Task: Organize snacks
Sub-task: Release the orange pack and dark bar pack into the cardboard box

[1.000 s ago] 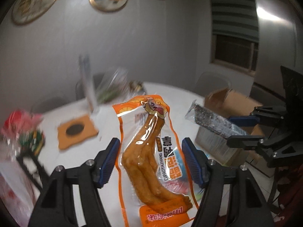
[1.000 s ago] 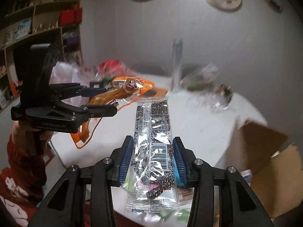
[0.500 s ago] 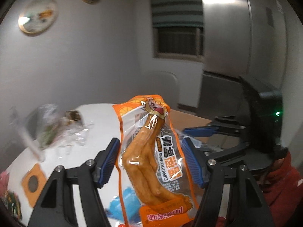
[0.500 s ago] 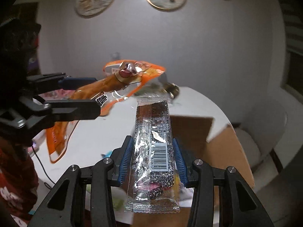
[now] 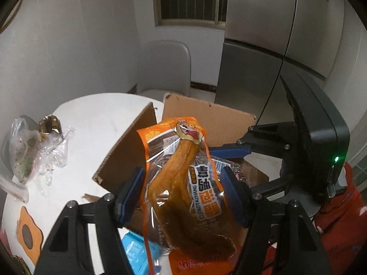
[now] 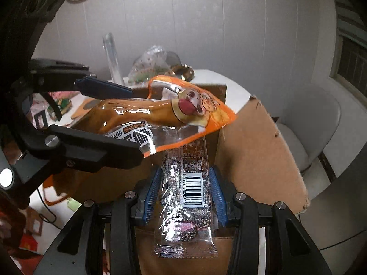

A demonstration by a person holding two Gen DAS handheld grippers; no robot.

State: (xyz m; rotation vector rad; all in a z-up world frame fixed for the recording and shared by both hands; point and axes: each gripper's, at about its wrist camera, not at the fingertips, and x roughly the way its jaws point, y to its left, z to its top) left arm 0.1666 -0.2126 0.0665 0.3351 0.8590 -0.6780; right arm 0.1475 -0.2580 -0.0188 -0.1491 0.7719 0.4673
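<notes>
Room lighting is dim and cool, supplied from overhead. Glare streaks the steel refrigerator (image 5: 286, 29) and glints off the orange snack packet (image 5: 183, 183) film. Both views bend strongly toward black, vignetted corners. The right wrist view shows slight motion blur along the cardboard box (image 6: 259, 155) flap; background walls appear soft and grainy.
</notes>
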